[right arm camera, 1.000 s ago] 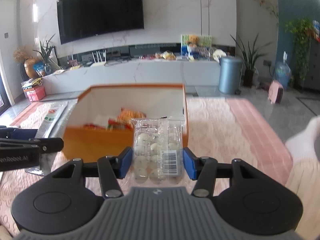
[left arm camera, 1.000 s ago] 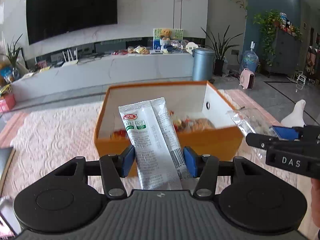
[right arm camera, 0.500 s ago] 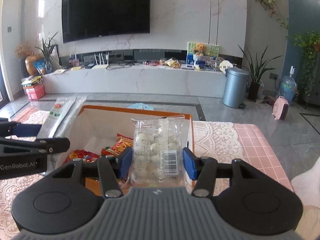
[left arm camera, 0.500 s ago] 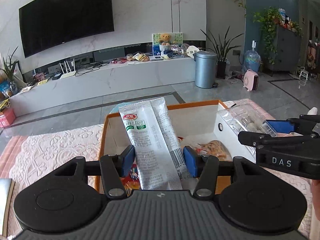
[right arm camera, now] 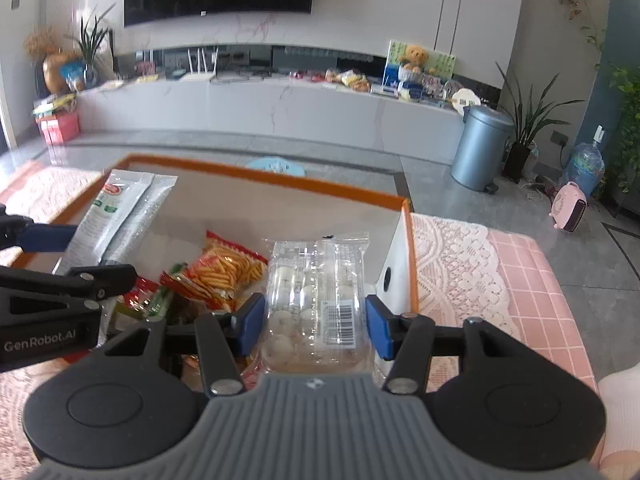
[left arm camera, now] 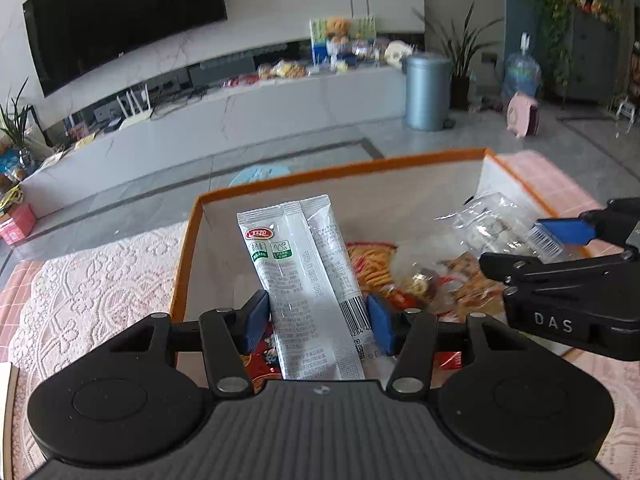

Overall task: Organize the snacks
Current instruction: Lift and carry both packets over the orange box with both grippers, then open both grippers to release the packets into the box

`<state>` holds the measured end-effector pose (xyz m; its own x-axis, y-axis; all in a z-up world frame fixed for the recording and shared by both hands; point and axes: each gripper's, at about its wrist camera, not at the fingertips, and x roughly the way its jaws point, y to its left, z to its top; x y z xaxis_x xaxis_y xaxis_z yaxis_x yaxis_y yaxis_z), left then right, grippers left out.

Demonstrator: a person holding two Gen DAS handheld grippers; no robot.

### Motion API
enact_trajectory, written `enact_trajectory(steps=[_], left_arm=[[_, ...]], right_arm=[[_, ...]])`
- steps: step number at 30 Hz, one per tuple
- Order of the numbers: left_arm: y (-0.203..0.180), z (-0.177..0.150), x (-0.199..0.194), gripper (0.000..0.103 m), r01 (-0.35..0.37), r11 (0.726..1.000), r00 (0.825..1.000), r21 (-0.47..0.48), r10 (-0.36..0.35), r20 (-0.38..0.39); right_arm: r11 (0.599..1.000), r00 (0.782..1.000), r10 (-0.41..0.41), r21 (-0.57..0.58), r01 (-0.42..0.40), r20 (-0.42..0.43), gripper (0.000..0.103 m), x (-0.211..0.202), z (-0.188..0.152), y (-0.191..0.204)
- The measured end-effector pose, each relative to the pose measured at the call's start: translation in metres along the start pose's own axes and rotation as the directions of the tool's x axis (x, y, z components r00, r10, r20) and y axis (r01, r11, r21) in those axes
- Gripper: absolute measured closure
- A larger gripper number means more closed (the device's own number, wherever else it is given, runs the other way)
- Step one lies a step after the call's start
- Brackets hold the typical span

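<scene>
My left gripper is shut on a long white snack packet with a red logo, held upright over the left part of an orange box with white inner walls. My right gripper is shut on a clear pack of small white round snacks with a barcode label, over the box's right side. The right gripper shows at the right of the left wrist view. The left gripper and its white packet show at the left of the right wrist view.
Several snack bags lie in the box, among them an orange crisps bag and red packets. The box stands on a pink lace cloth. Beyond are a grey floor, a white TV bench and a blue-grey bin.
Both grippers have moved forward and somewhat down, from in front of the box to over its inside, each keeping its packet. The box's contents now show beneath them.
</scene>
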<state>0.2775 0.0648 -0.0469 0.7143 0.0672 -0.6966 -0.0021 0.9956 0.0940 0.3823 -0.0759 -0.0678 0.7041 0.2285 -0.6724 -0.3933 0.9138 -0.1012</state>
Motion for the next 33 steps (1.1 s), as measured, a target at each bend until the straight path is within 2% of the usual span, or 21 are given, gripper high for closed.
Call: enact_trajectory(steps=[8, 14, 20, 22, 26, 29, 33], left_arm=[[-0.004, 0.001, 0.023, 0.043, -0.070, 0.994, 0.995, 0.082, 0.075, -0.062], [-0.010, 0.002, 0.037, 0.042, -0.105, 0.982, 0.986, 0.156, 0.123, -0.110], [-0.014, 0.002, 0.042, 0.041, -0.084, 0.981, 0.985, 0.173, 0.108, -0.134], [-0.014, 0.001, 0.042, 0.036, -0.091, 0.980, 0.985, 0.178, 0.116, -0.130], [-0.014, 0.002, 0.035, 0.034, -0.081, 0.978, 0.989, 0.192, 0.103, -0.108], [-0.017, 0.002, 0.024, 0.025, -0.095, 0.970, 0.992, 0.226, 0.110, -0.057], [-0.015, 0.008, 0.007, 0.025, -0.130, 0.967, 0.991, 0.220, 0.132, 0.009]], right_arm=[[0.998, 0.997, -0.033, -0.059, 0.028, -0.076, 0.050, 0.033, 0.001, 0.008], [0.995, 0.993, -0.051, -0.090, 0.042, -0.109, 0.050, 0.043, 0.004, 0.013], [0.990, 0.982, -0.076, -0.127, 0.054, -0.172, 0.048, 0.050, 0.009, 0.019], [0.989, 0.979, -0.080, -0.137, 0.054, -0.187, 0.048, 0.051, 0.009, 0.019], [0.987, 0.976, -0.081, -0.155, 0.049, -0.203, 0.044, 0.048, 0.009, 0.021], [0.985, 0.979, -0.087, -0.165, 0.057, -0.182, 0.034, 0.041, 0.010, 0.021], [0.989, 0.985, -0.062, -0.145, 0.039, -0.159, 0.031, 0.027, 0.015, 0.018]])
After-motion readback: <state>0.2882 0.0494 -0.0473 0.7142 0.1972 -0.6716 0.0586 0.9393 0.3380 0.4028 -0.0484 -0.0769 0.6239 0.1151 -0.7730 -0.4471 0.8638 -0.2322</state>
